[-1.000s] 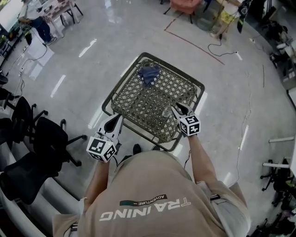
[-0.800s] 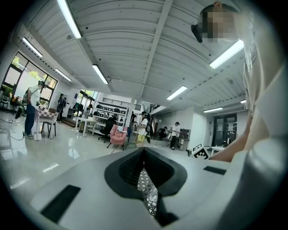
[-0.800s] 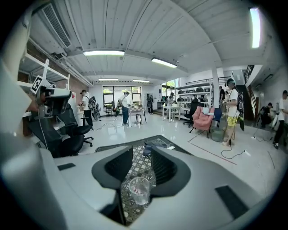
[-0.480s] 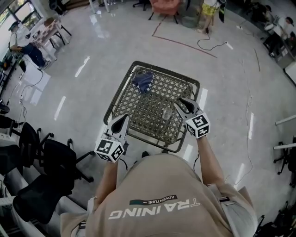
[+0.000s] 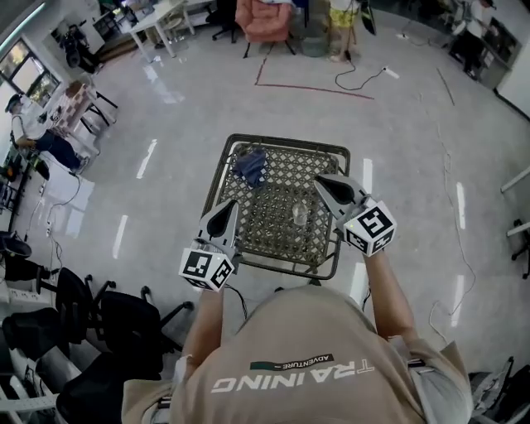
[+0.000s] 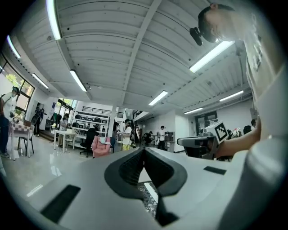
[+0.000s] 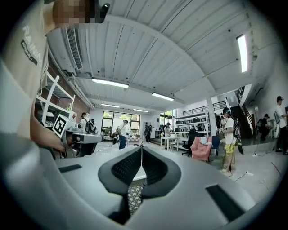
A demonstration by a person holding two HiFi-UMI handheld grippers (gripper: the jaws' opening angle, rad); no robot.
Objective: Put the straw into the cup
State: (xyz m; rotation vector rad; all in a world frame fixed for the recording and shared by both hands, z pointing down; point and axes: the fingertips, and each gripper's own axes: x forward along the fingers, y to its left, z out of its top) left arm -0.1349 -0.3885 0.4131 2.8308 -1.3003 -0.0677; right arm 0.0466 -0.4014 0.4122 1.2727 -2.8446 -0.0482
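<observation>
A glossy pale floor [image 5: 166,124] mirrors ceiling strip lights [image 6: 77,80], with black office chairs [image 5: 124,319] at lower left, white tables [image 5: 166,15] and a pink armchair [image 5: 263,16] along the top edge, a red tape line [image 5: 319,86] below them, and windows [image 5: 26,70] at upper left.

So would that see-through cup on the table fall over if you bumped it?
Probably. The cup looks clear and thin, so it is likely light and easy to tip. It stands upright on a table with a holey woven top, so it may wobble or catch rather than slide smoothly.
</observation>
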